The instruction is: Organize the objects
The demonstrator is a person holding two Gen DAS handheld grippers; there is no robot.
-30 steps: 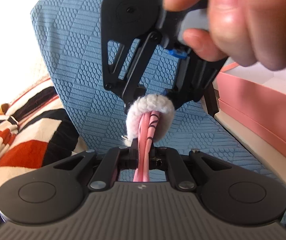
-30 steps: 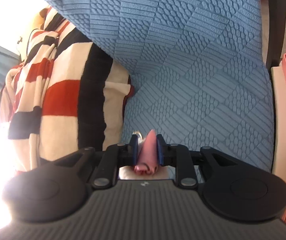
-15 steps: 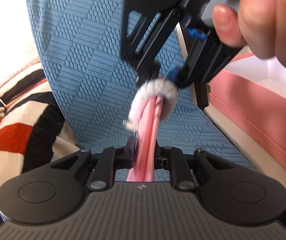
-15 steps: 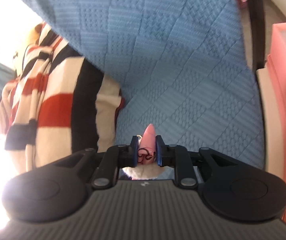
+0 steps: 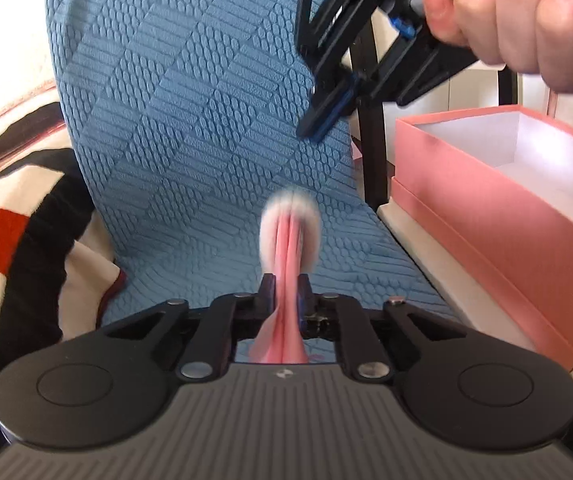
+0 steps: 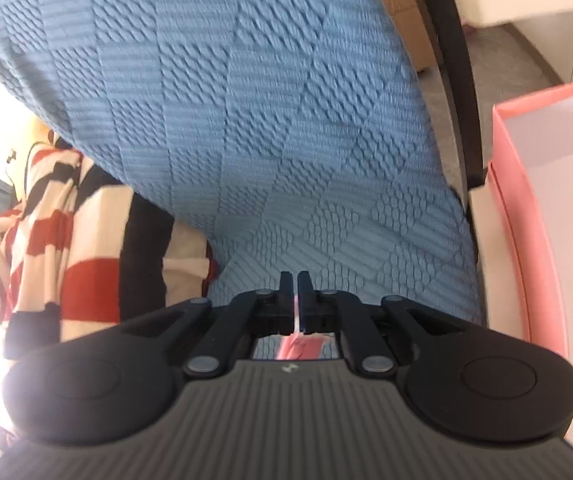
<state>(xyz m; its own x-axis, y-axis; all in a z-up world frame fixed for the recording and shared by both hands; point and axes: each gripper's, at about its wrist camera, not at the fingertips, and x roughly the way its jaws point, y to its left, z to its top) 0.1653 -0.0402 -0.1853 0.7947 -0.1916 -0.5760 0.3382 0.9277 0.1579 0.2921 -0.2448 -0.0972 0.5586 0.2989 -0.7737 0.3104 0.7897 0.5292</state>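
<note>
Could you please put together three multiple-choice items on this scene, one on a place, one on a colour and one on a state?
1. In the left wrist view, where does the pink box stand relative to the blue textured cushion?
A. to its left
B. to its right
C. on top of it

2. What colour is the inside of the box?
A. white
B. black
C. blue

3. What state is the box in?
A. closed with a lid
B. open at the top
C. crushed flat

Answers: 1 B, the box sits at the right side of the view, beside the cushion. 2 A, its inner walls and floor show white. 3 B, no lid covers it and its inside is visible from above.
</note>
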